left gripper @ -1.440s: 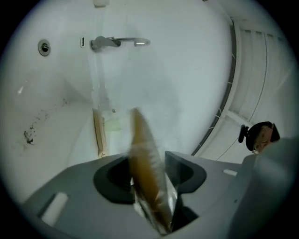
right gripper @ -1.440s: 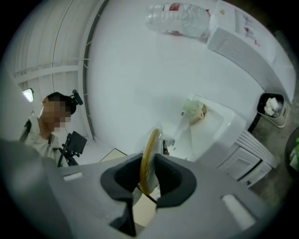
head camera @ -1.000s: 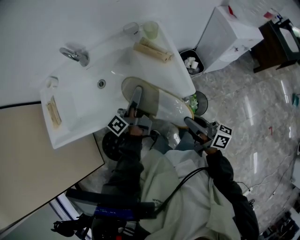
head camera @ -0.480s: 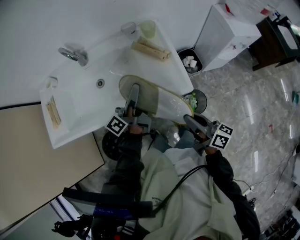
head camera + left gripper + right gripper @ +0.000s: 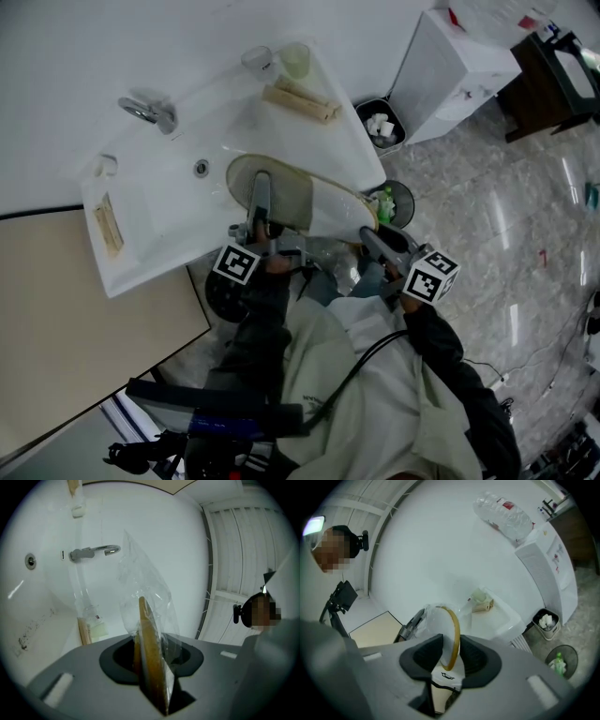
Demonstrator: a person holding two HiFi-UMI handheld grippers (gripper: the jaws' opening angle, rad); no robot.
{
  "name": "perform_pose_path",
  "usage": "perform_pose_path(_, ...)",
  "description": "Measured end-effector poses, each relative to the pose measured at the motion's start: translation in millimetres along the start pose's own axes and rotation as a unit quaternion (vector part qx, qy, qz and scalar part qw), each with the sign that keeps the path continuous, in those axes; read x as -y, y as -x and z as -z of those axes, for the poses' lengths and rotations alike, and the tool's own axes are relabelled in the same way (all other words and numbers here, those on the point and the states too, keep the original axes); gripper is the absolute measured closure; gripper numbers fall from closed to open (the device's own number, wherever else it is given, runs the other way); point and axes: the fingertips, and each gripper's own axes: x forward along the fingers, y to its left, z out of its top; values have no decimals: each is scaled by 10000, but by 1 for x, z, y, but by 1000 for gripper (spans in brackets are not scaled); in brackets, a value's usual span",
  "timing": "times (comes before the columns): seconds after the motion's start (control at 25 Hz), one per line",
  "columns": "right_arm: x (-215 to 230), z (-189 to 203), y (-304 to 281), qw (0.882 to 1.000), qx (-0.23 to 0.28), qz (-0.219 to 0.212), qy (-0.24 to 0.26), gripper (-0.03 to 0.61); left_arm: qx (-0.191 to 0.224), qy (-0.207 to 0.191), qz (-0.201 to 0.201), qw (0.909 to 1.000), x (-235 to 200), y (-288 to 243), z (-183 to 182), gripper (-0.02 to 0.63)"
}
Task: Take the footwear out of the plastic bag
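A white slipper with a tan sole (image 5: 323, 202), inside a clear plastic bag (image 5: 140, 573), hangs over the front edge of the white sink (image 5: 169, 202). My left gripper (image 5: 260, 192) holds its left end. In the left gripper view the tan sole (image 5: 150, 658) and the bag film are pinched edge-on in the jaws, which are closing. My right gripper (image 5: 368, 236) is at the slipper's right end. Its jaws are opening, with the tan rim (image 5: 453, 630) and white upper loose between them.
A chrome tap (image 5: 150, 111), a cup (image 5: 298, 58) and wrapped packets (image 5: 302, 101) sit on the sink rim. A waste bin (image 5: 380, 124) and a white cabinet (image 5: 459, 75) stand to the right. A second bin holding a green bottle (image 5: 392, 202) is below the slipper. A beige counter (image 5: 84, 319) lies to the left.
Both grippers and the bagged slipper have shifted left over the basin. The right gripper's marker cube has turned and moved closer in.
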Motion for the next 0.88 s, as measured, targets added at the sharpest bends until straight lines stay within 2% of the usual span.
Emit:
perform_pose_path(0.12, -2, -2, -3, 9985, -171, 228, 457, 472, 125, -446, 20, 9989, 12, 2, -7, 471)
perform_pose_path(0.2, -8, -7, -3, 9946, -235, 412, 924, 472, 196, -1055, -65, 9942, 21, 6, -14, 468)
perform_pose_path(0.28, -18, -15, -2, 9857, -249, 545, 1577, 472, 267, -1657, -124, 9857, 29, 9, -25, 454)
perform_pose_path(0.36, -30, -23, 1, 9724, -225, 598, 2243, 484, 350, -1874, -110, 9816, 35, 11, -33, 444)
perform_pose_path(0.44, -42, -30, 3, 9677, -87, 450, 2478, 489, 483, -1817, -42, 9822, 37, 13, -41, 429)
perform_pose_path(0.48, -48, -34, 4, 9734, 36, 222, 2282, 493, 545, -1720, 17, 9836, 38, 13, -44, 422)
perform_pose_path(0.56, -55, -41, 8, 9886, 317, -491, 1387, 524, 625, -1380, 175, 9883, 40, 11, -48, 417)
perform_pose_path(0.64, -54, -42, 11, 9919, 367, -1072, 581, 528, 580, -1009, 330, 9927, 39, 9, -49, 423)
perform_pose_path(0.76, -46, -39, 19, 9853, 385, -1642, -269, 528, 437, -494, 438, 9969, 33, 6, -46, 464)
perform_pose_path(0.88, -44, -43, 26, 9670, 815, -2145, -1109, 513, 420, -161, 491, 9978, 30, 2, -42, 471)
